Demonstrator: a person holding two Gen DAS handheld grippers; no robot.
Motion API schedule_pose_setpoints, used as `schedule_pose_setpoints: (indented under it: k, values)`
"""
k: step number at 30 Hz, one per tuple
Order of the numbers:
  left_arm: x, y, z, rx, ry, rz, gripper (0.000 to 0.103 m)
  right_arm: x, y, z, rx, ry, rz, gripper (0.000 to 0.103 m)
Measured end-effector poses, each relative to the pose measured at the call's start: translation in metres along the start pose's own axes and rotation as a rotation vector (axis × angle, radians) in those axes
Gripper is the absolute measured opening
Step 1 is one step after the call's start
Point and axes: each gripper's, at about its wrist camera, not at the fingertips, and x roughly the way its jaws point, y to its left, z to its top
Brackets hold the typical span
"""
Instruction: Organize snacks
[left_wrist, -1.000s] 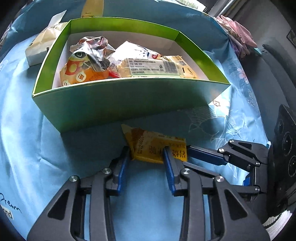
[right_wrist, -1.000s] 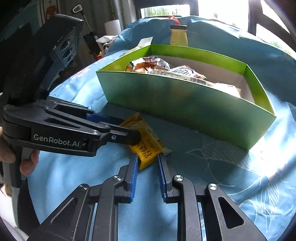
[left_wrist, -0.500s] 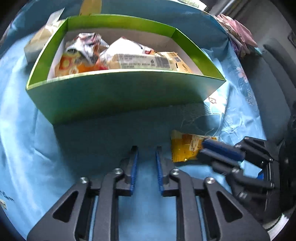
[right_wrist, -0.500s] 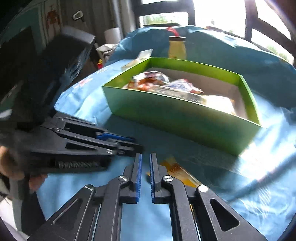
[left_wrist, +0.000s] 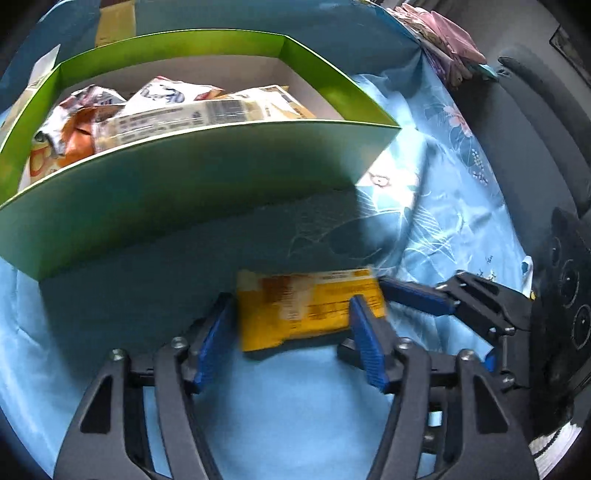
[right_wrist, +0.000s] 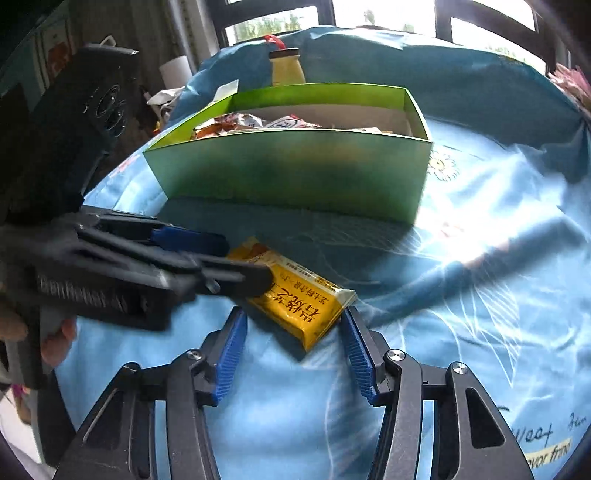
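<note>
A yellow snack packet (left_wrist: 306, 310) (right_wrist: 299, 302) lies flat on the blue cloth in front of the green box (left_wrist: 184, 192) (right_wrist: 295, 173), which holds several snack bags. My left gripper (left_wrist: 291, 317) straddles the packet's long sides. Its jaws are opening and the pads are not pressing on the packet. My right gripper (right_wrist: 293, 325) comes at the packet's near end from the other side. Its jaws are opening too, with the packet's tip between them. The left gripper (right_wrist: 147, 266) covers the packet's far end in the right wrist view. The right gripper (left_wrist: 413, 295) reaches the packet's right end in the left wrist view.
A yellow bottle (right_wrist: 286, 66) stands behind the box, with a white carton (left_wrist: 40, 70) at the box's left corner. Pink cloth (left_wrist: 450, 48) is piled at the far right, beside a dark seat (left_wrist: 535, 129). A hand (right_wrist: 55, 339) holds the left gripper.
Half a second ago both grippers were shut and off the packet. Now both have opened and stand astride it, and the left view has shifted toward the packet.
</note>
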Motion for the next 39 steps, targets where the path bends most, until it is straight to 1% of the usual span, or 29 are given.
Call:
schedule_pose_setpoints:
  k: [1,2,3,4,5,6,10,11,16,19,23,28,32,33,34,36,38,39]
  values:
    - [0.001,-0.003,-0.001,0.01,-0.001,0.009,0.052,0.002,0.002,0.001,-0.01,0.0,-0.005,0.047]
    - [0.002,-0.004,-0.001,0.015,-0.004,0.012,0.048,0.004,0.003,0.002,-0.018,0.003,-0.02,0.042]
    - [0.001,-0.003,-0.001,0.011,-0.008,0.006,0.045,0.006,0.005,0.002,-0.03,0.005,-0.029,0.042]
    - [0.001,-0.001,-0.001,-0.001,-0.009,-0.005,0.044,0.006,0.006,0.003,-0.037,0.002,-0.033,0.041]
    - [0.0,-0.001,-0.001,-0.006,-0.011,-0.005,0.041,0.006,0.007,0.003,-0.041,0.001,-0.036,0.041]
    - [-0.002,0.0,-0.002,-0.013,-0.017,-0.005,0.04,0.005,0.007,0.003,-0.042,-0.001,-0.038,0.041]
    - [-0.008,-0.002,-0.004,-0.011,-0.023,0.002,0.04,0.003,0.008,0.003,-0.036,-0.015,-0.027,0.04]
    - [-0.012,-0.002,-0.004,-0.011,-0.026,0.001,0.038,0.001,0.009,0.003,-0.033,-0.021,-0.025,0.04]
    - [-0.037,-0.01,0.002,0.01,-0.086,0.012,0.038,-0.016,0.015,0.013,-0.046,-0.073,-0.023,0.04]
    - [-0.058,-0.016,0.015,0.036,-0.141,0.025,0.038,-0.032,0.02,0.028,-0.067,-0.126,-0.031,0.04]
    - [-0.081,-0.019,0.042,0.063,-0.22,0.06,0.038,-0.049,0.019,0.056,-0.082,-0.196,-0.035,0.04]
    - [-0.089,-0.01,0.078,0.067,-0.273,0.127,0.039,-0.047,0.017,0.098,-0.108,-0.251,-0.039,0.04]
    - [-0.082,0.006,0.1,0.03,-0.283,0.18,0.046,-0.024,0.006,0.129,-0.082,-0.243,-0.025,0.041]
    - [-0.081,0.011,0.103,0.018,-0.283,0.197,0.05,-0.018,0.003,0.135,-0.075,-0.237,-0.023,0.041]
    - [-0.081,0.015,0.105,0.003,-0.281,0.217,0.054,-0.013,0.002,0.139,-0.073,-0.222,-0.022,0.041]
    - [-0.087,0.022,0.106,-0.021,-0.29,0.225,0.075,-0.004,0.001,0.146,-0.06,-0.194,-0.068,0.041]
    - [-0.098,0.022,0.104,-0.022,-0.319,0.252,0.084,-0.005,0.004,0.147,-0.073,-0.18,-0.078,0.041]
    - [-0.105,0.021,0.102,-0.016,-0.338,0.268,0.084,-0.008,0.007,0.146,-0.083,-0.182,-0.085,0.041]
